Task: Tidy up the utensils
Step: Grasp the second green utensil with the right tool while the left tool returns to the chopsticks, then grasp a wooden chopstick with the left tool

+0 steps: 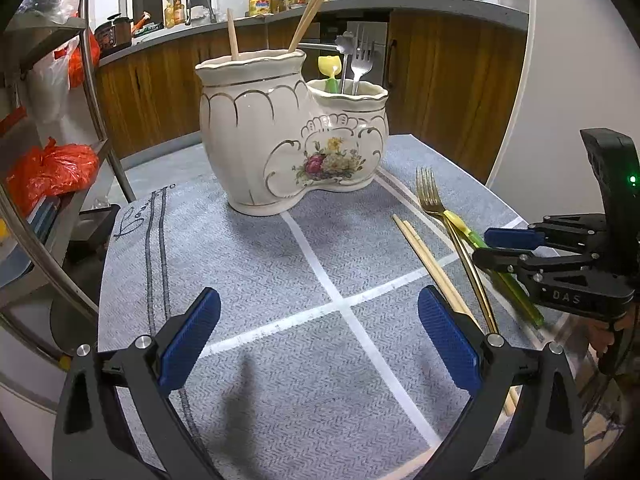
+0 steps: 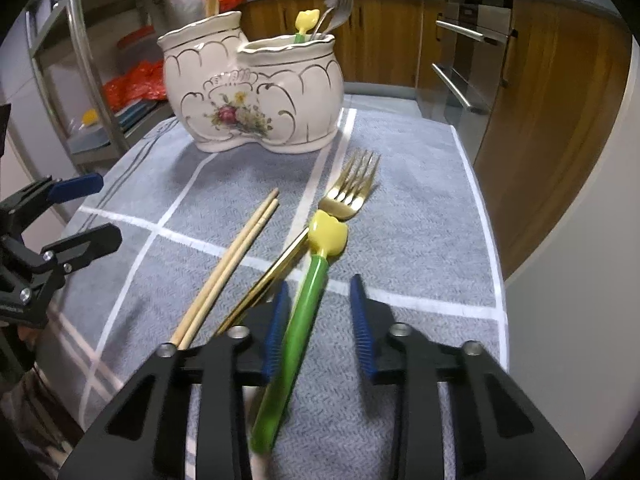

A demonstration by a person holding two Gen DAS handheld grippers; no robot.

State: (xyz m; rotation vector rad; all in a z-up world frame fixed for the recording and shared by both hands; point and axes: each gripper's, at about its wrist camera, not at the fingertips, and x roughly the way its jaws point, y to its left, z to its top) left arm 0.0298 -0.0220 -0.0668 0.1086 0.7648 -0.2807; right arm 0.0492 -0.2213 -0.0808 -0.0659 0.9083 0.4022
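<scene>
Right gripper [image 2: 320, 320] stood wide, straddling the green-handled utensil [image 2: 300, 320] lying on the grey cloth [image 2: 420, 208], just beside the gold fork [image 2: 348, 192] and chopsticks [image 2: 236, 264]. Left gripper [image 1: 320, 344] wide, holding nothing.

Fork [image 2: 352, 192] and chopsticks [image 2: 232, 268] lie before holder [image 2: 256, 100].

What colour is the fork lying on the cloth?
Gold. The fork lies flat on the grey cloth; the right wrist view shows it best.
</scene>
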